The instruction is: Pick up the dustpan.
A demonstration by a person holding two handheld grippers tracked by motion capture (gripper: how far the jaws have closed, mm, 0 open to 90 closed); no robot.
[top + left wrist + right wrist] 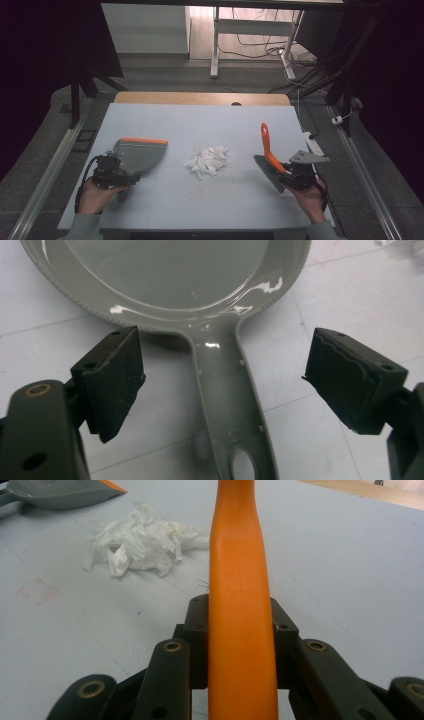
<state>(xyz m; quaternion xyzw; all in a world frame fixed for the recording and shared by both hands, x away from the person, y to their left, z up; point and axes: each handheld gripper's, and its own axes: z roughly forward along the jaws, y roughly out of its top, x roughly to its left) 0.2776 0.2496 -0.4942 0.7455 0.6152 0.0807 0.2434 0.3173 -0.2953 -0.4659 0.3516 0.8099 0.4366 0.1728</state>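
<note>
Jaws of the left gripper (pixel 131 178) stand wide apart, one on each side of the grey dustpan's (pixel 140 154) handle (pixel 227 390), neither pad touching it; the pan lies flat at the left of the table (pixel 200 115), its orange front edge away from the person. Between the two tools, mid-table, sits a heap of white paper scraps (pixel 207 160). At the right, the right gripper (pixel 295 175) is clamped tight on the orange handle (pixel 241 605) of the brush (pixel 270 162), whose dark bristles rest on the tabletop.

Black hand-held gripper (pixel 131 177), brass-ringed screw holes, trailing cable, grey sleeves (pixel 82 229)
</note>
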